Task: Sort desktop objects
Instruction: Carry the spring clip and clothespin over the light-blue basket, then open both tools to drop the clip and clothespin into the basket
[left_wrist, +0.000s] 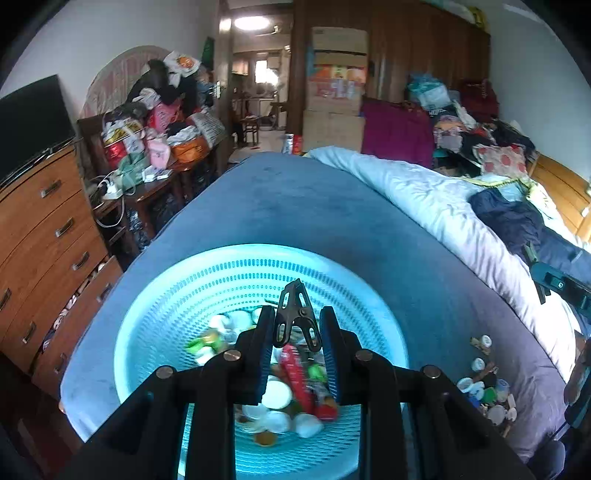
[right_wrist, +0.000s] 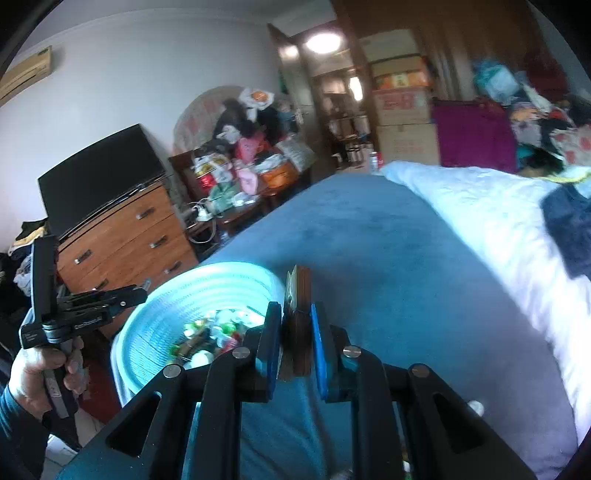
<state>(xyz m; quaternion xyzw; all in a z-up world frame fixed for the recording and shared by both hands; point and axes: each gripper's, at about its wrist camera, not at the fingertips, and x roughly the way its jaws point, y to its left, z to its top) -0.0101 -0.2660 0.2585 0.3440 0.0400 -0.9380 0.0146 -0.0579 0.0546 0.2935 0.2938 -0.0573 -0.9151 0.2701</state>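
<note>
In the left wrist view my left gripper (left_wrist: 297, 326) is shut on a black spring clip (left_wrist: 294, 299), which stands up between the pads. It hovers over a pale cyan perforated basket (left_wrist: 221, 258) with several small items in it: caps, lids and packets. In the right wrist view my right gripper (right_wrist: 295, 334) is shut on a thin brown flat piece (right_wrist: 300, 288) held upright. It hangs above the blue blanket, just right of the basket (right_wrist: 173, 295). A hand (right_wrist: 40, 365) holding the left tool shows at the left edge.
The basket sits on a blue blanket (left_wrist: 314, 206) on a bed, with a white duvet (left_wrist: 424, 199) to the right. A heap of small loose objects (left_wrist: 484, 387) lies on the blanket at the right. A wooden dresser (left_wrist: 44, 229) stands left of the bed.
</note>
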